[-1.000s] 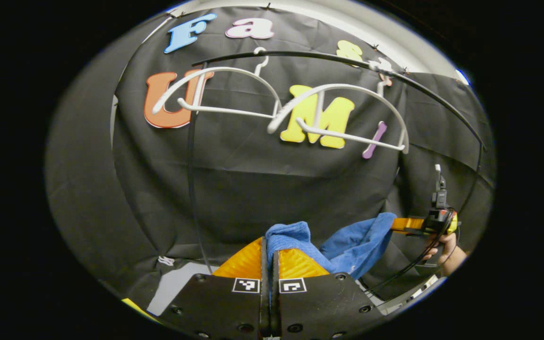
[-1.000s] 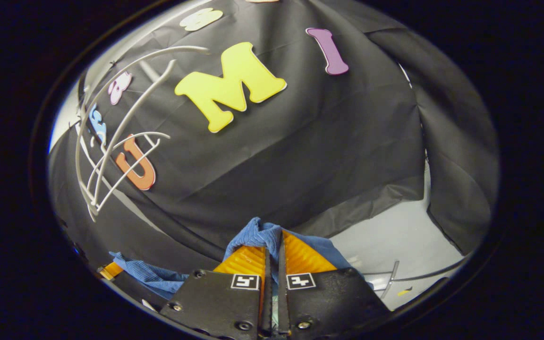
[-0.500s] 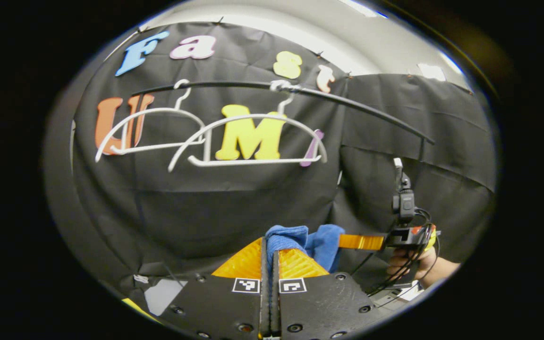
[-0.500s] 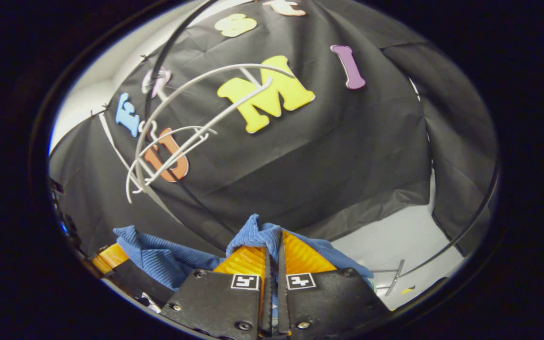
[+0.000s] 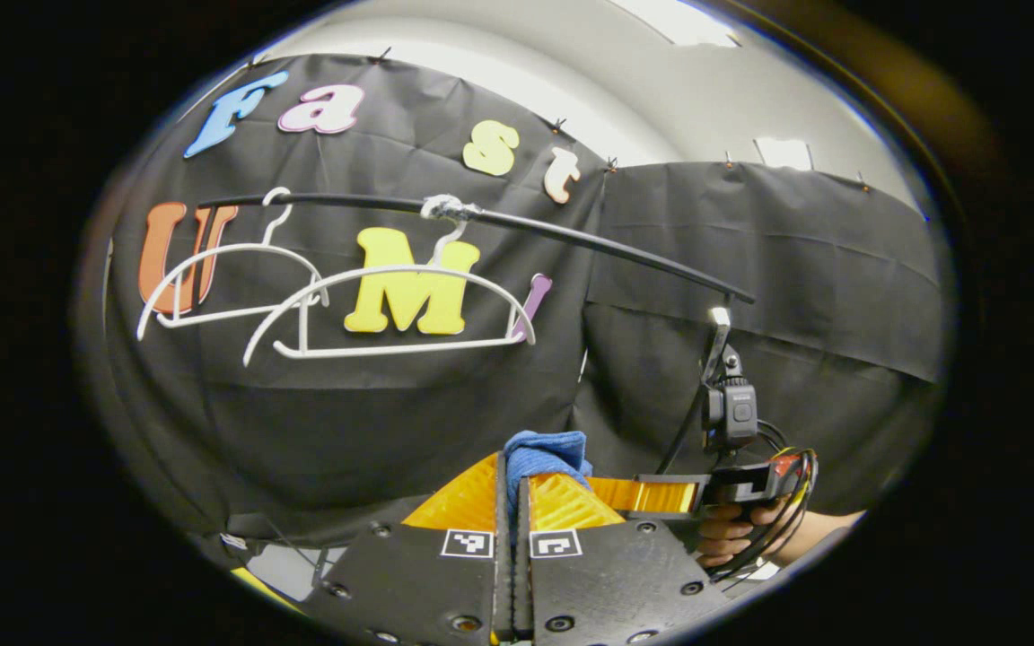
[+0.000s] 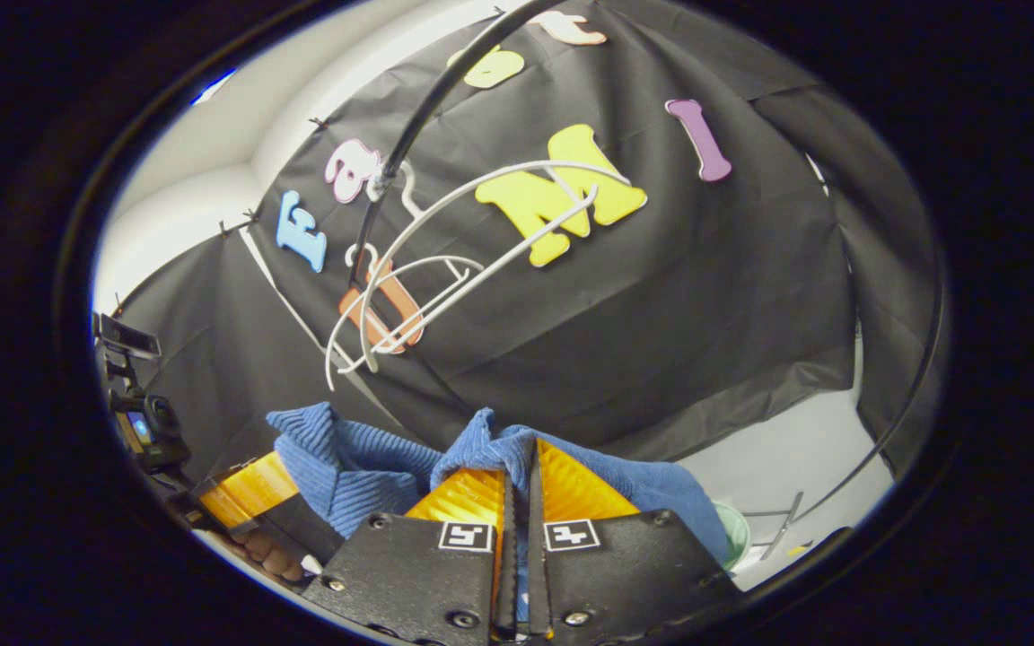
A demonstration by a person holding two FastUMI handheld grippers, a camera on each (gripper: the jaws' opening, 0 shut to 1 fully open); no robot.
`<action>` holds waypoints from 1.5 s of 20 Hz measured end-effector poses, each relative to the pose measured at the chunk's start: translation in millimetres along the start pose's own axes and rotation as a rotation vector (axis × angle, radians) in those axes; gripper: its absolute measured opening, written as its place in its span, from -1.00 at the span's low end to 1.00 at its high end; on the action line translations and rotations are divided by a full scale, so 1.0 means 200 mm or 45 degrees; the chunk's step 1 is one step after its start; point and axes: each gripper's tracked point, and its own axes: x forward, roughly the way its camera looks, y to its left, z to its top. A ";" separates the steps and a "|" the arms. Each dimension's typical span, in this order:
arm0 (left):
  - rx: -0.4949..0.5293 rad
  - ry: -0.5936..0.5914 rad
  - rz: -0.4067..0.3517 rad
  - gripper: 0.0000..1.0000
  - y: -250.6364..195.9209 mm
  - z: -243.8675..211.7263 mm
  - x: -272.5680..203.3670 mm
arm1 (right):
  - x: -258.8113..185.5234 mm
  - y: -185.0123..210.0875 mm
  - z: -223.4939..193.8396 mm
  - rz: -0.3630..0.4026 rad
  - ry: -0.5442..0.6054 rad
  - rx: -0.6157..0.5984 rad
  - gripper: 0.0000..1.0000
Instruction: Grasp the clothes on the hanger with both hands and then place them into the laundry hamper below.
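1. Blue ribbed garment (image 6: 351, 462): it is off the hangers and hangs between the two grippers, below the rail, with a fold bunched at each set of fingers.
2. Left gripper (image 5: 513, 484): its orange fingers are pressed together on a fold of the garment, and a blue tuft stands above the tips in the left gripper view.
3. Right gripper (image 6: 517, 489): its fingers likewise pinch a fold, with blue cloth spilling to both sides of the tips in the right gripper view. In the left gripper view it sits just beside the left gripper, held by a hand (image 5: 732, 534).
4. White hangers (image 5: 337, 305): both are bare and hooked on the black rail (image 5: 481, 220), well apart from the garment, so the removal step reads as complete.
5. Step in hand, as judged: lowering the garment to the laundry hamper. The hamper cannot be identified with certainty; a pale green rim (image 6: 734, 534) low in the right gripper view may be part of it.
6. Keep both grips closed and level during descent, so neither fold slips out.
7. Keep the grippers near each other so the slack cloth drops inside the hamper opening rather than draping over its edge.
8. Release only once the hanging cloth is inside the hamper.
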 end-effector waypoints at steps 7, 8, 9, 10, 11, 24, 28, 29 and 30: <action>-0.108 0.275 0.146 -0.98 0.14 -0.52 0.11 | 0.21 -0.32 -0.35 -0.081 0.232 0.070 -0.84; -0.114 0.311 0.165 -0.98 0.15 -0.59 0.11 | 0.24 -0.38 -0.38 -0.112 0.249 0.081 -0.84; -0.121 0.344 0.189 -0.98 0.18 -0.65 0.11 | 0.27 -0.44 -0.43 -0.148 0.269 0.088 -0.84; -0.127 0.374 0.207 -0.98 0.19 -0.71 0.12 | 0.31 -0.50 -0.47 -0.186 0.294 0.094 -0.84; -0.137 0.403 0.226 -0.98 0.20 -0.78 0.12 | 0.34 -0.56 -0.52 -0.223 0.318 0.096 -0.84; -0.215 0.937 0.510 -0.36 0.38 -1.47 0.12 | 0.36 -0.91 -0.76 -0.515 0.553 -0.146 0.23; -0.233 0.883 0.534 0.32 0.42 -1.39 0.08 | 0.23 -0.81 -0.57 -0.511 0.438 -0.227 0.48; -0.224 0.851 0.535 0.80 0.44 -1.34 0.07 | 0.20 -0.77 -0.50 -0.512 0.397 -0.255 0.48; -0.210 0.816 0.535 0.87 0.46 -1.28 0.06 | 0.15 -0.74 -0.44 -0.511 0.350 -0.285 0.48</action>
